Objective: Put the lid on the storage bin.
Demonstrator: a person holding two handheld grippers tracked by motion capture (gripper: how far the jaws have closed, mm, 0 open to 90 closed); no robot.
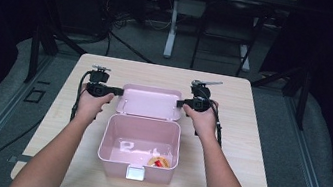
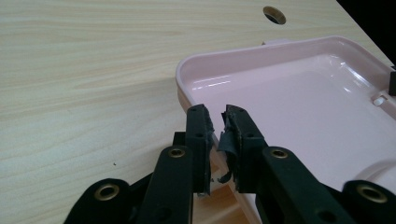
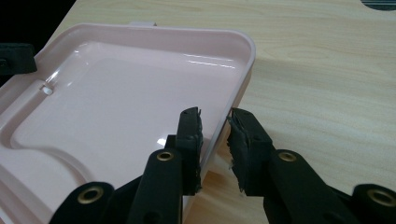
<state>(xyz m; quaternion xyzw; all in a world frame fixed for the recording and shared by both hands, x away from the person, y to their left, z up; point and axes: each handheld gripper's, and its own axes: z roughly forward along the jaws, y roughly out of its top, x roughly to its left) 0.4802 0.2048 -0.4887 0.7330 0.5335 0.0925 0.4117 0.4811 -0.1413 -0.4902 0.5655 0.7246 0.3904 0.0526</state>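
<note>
The lid (image 1: 149, 102) lay open and flat behind the box (image 1: 139, 148), in the middle of the high view, and each gripper had taken one of its side edges. In the left gripper view the left gripper (image 2: 218, 122) had its jaws nearly together, pinching the lid's rim low in the frame. In the right gripper view the right gripper (image 3: 214, 122) straddled the opposite rim; one pad lay against the wall, the other stood a little off, so I could not tell whether that side truly clamped.

The risk, as I judged it, was an uneven lift. If the right jaws were loose while the left held firm, swinging the lid over could twist it at the hinge, or let the rim slip out on the right side (the wall there was thin, smooth and glossy). A slipped rim could drop the lid or drag the light box across the table (image 1: 242, 146).

The box stood open at lower centre of the high view, and held a small red and yellow thing (image 1: 159, 162) in its lower right corner, plus pale marks on the floor that I could not identify. The lid's tray was empty.
</note>
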